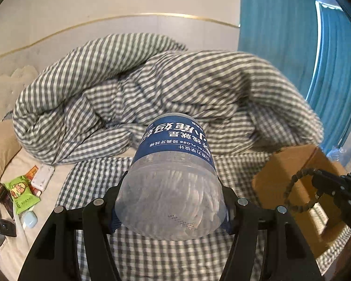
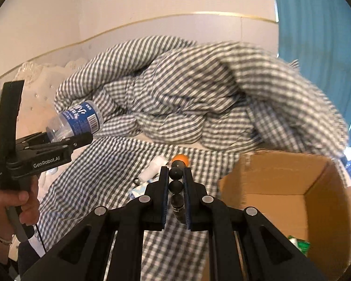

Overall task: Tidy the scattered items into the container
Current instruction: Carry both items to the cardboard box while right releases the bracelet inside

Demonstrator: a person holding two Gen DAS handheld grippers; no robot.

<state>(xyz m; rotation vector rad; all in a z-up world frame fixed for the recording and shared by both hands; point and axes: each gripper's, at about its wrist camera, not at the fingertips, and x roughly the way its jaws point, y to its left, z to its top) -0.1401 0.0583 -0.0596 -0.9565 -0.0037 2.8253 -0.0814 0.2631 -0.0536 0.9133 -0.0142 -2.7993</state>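
Observation:
My left gripper (image 1: pixel 172 207) is shut on a clear plastic jar of dental floss picks (image 1: pixel 173 175) with a blue label, held in the air above the checked bed sheet; the jar (image 2: pixel 76 121) and the left gripper (image 2: pixel 69 140) also show in the right wrist view. My right gripper (image 2: pixel 176 182) is shut on a dark bead bracelet (image 2: pixel 176 187); the bracelet's loop (image 1: pixel 301 192) hangs over the open cardboard box (image 1: pixel 299 164). The box (image 2: pixel 280 185) lies to the right, and a green item (image 2: pixel 301 245) lies inside.
A crumpled grey checked duvet (image 1: pixel 152 89) fills the back of the bed. An orange ball (image 2: pixel 180 158), a white tube (image 2: pixel 152 169) and a packet lie on the sheet. Snack packets (image 1: pixel 23 194), a white case (image 1: pixel 43 174) and other small items lie at left. Blue curtain (image 1: pixel 292 46) at right.

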